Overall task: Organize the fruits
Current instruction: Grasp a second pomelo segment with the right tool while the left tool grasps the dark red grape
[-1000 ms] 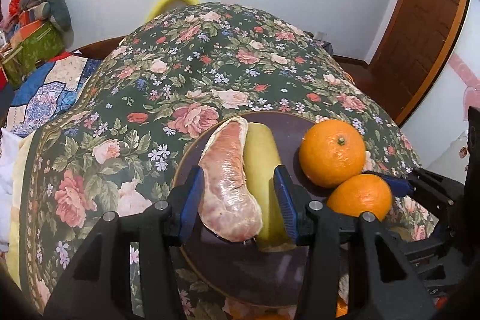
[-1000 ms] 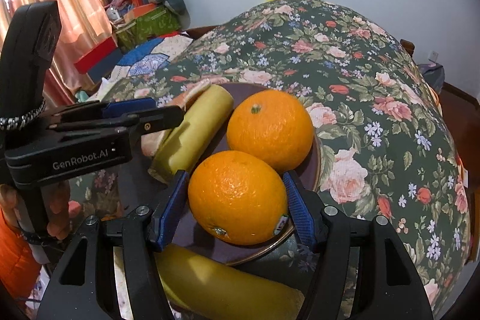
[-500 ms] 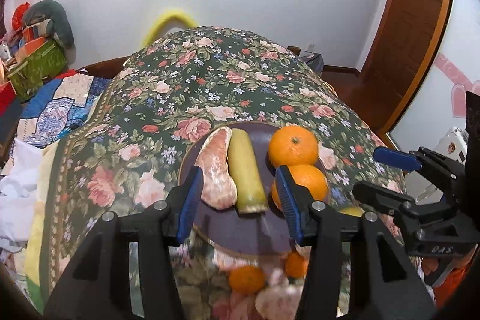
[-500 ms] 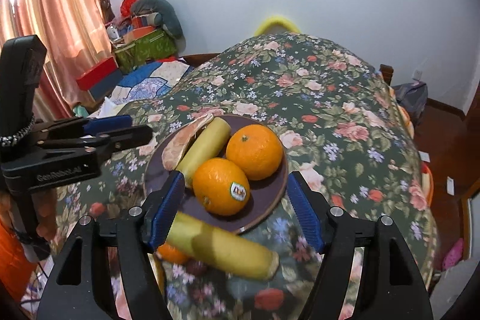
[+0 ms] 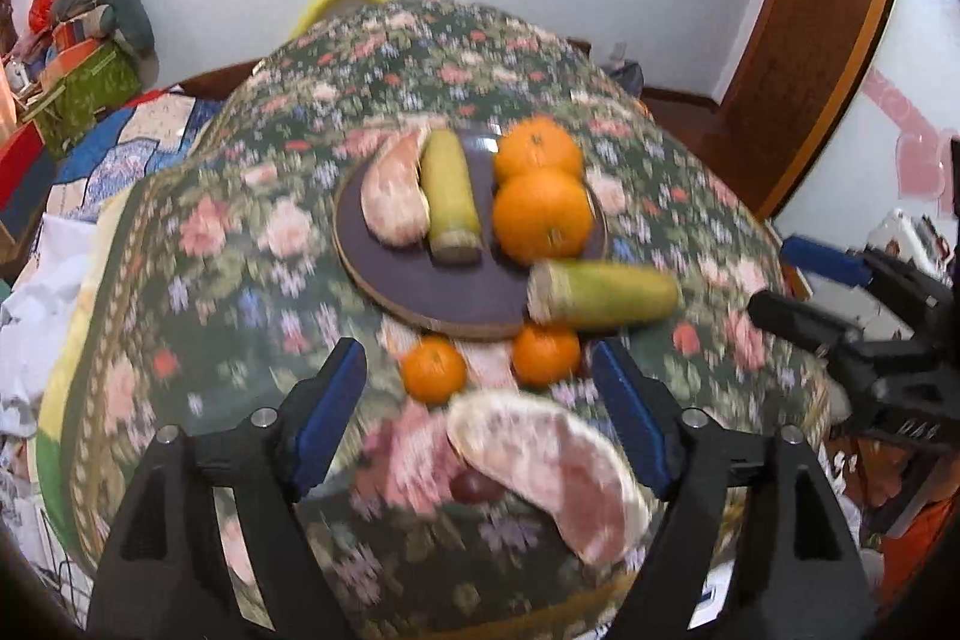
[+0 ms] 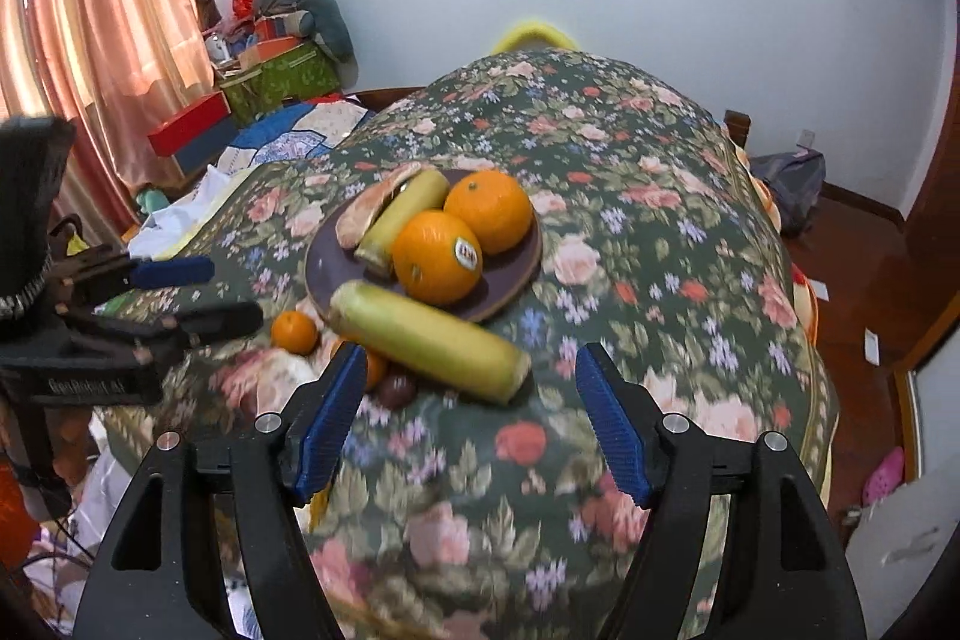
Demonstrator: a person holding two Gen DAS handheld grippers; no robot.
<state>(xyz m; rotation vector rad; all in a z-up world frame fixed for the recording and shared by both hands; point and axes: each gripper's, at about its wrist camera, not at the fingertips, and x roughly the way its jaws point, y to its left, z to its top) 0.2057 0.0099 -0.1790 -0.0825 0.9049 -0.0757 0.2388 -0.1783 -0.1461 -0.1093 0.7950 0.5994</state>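
While the dark round plate (image 6: 516, 274) sits on the flowered cloth (image 6: 660, 232), it holds two big oranges (image 6: 437, 265), a pale green fruit piece (image 6: 402, 220) and a pink pomelo wedge (image 6: 366, 214). Just beside its near rim lie a longer green piece (image 6: 429, 340), two small oranges (image 5: 433, 370) and another pomelo wedge (image 5: 546, 466). Both the left gripper (image 5: 480, 418), its jaws having just been opening, and the right gripper (image 6: 471, 415) stand apart, empty, above the cloth.
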